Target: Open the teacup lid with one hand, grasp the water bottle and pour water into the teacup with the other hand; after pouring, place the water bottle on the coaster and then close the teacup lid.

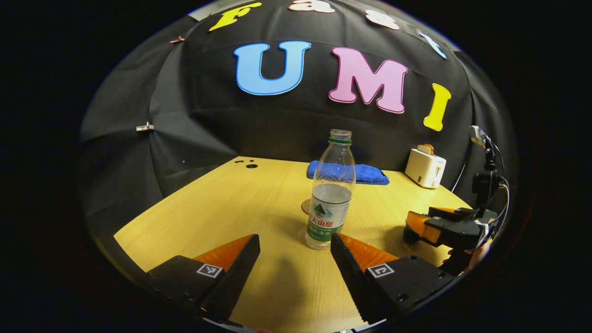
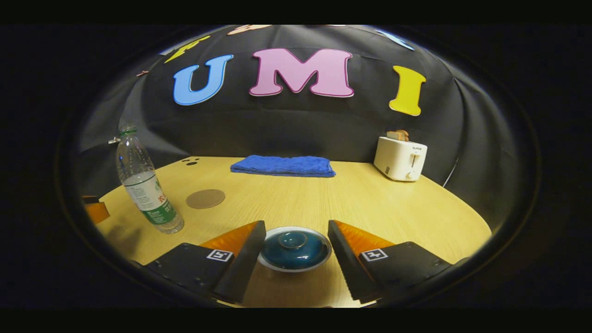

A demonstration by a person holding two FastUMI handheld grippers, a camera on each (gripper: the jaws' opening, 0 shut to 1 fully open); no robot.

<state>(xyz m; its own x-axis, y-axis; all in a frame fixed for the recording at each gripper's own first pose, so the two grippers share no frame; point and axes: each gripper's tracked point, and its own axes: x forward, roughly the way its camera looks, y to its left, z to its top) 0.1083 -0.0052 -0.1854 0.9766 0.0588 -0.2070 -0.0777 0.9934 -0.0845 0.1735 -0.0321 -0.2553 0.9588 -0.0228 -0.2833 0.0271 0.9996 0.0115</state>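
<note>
Left gripper [image 1: 295, 247]: jaws spread wide, holding nothing, touching nothing. Bottle [image 1: 331, 192] upright on the table [image 1: 222, 203] just ahead of the fingertips, a little toward the right finger [image 1: 344, 259], apart from both. Clear plastic, uncapped, green ring at the neck, labelled band round the lower half, water up to about mid-height. Coaster [image 1: 305, 206] partly hidden behind the bottle's base, farther from the tongs. Blue towel [image 1: 370, 174] folded at the table's far edge behind the bottle; white toaster [image 1: 425, 167] to the right of it, with toast in the slot. Right gripper [image 1: 418, 226] seen off to the right side, low over the table, with cables trailing from its rear.

Right gripper [image 2: 296, 240]: jaws wide, empty, one finger on each side of the teacup [image 2: 294, 252], apparently clear of it. Teacup centred between the fingertips, low in the right gripper view; pale rim, dark blue-green glazed lid [image 2: 294, 245] seated on top, with a round knob at its middle. Bottle [image 2: 147, 185] well off to the left of these tongs and leaning in the fisheye picture. Coaster [image 2: 205, 198], a flat brown disc, just right of the bottle and farther ahead, bare. Towel [image 2: 283, 165] straight ahead at the far edge; toaster [image 2: 400, 158] ahead and to the right. Tip of the left gripper [image 2: 96, 209] at the far left margin, beside the bottle.
</note>
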